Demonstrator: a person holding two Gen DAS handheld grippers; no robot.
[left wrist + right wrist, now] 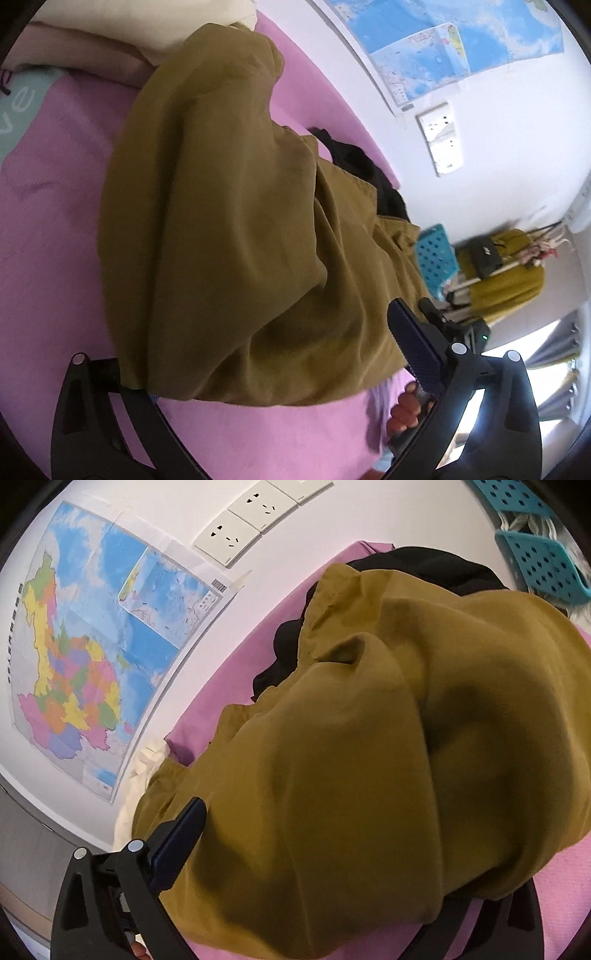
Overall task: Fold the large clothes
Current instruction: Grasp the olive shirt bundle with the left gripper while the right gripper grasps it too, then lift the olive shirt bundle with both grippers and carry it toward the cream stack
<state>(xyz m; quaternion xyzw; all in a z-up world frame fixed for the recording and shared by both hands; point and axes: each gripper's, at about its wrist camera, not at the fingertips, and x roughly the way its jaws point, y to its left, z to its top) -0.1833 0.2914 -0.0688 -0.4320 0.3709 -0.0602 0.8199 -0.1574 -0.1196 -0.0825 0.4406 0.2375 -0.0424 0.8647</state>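
A large olive-brown garment (229, 229) lies bunched on the pink bed sheet (55, 229). It drapes between the fingers of my left gripper (266, 354), whose right finger (417, 343) shows its blue pad while the left finger is buried under cloth. In the right wrist view the same garment (369, 757) fills the frame and covers my right gripper (325, 849); its left finger (177, 842) is visible, the right one hidden under fabric. Both sets of jaws stand wide apart with cloth lying between them.
A black garment (424, 565) lies behind the olive one near the wall. A cream pillow (129, 18) sits at the bed head. A map (92, 646) and sockets (229, 535) are on the wall. A blue perforated basket (436, 258) stands beyond the bed.
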